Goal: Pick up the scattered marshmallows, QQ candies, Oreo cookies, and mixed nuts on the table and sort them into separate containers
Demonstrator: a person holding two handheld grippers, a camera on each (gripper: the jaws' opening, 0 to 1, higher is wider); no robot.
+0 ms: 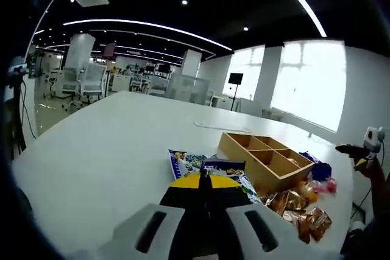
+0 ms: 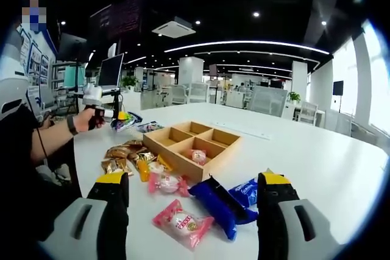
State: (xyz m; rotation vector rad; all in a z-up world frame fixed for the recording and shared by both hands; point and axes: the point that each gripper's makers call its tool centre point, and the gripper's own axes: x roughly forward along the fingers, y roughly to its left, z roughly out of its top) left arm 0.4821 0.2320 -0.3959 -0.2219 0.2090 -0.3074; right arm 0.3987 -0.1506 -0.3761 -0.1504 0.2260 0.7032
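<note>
A wooden tray with four compartments (image 1: 268,156) (image 2: 189,144) stands on the white table (image 1: 109,156) (image 2: 329,156), and one compartment holds a pink candy (image 2: 198,155). My left gripper (image 1: 205,181) is shut, its yellow tips just short of two blue-and-white packets (image 1: 186,162); whether it pinches one I cannot tell. Gold packets (image 1: 298,205) (image 2: 122,150) lie beside the tray. My right gripper (image 2: 192,181) is open above pink packets (image 2: 183,223) and blue packets (image 2: 219,205). A hand holds the left gripper (image 2: 97,105) in the right gripper view.
A person (image 2: 24,144) sits at the table's left edge, forearm stretched over it. A thin pale strip (image 1: 219,127) (image 2: 244,131) lies behind the tray. Monitors (image 2: 109,71), chairs and desks stand in the office beyond. Bare table spreads left of the tray (image 1: 91,168).
</note>
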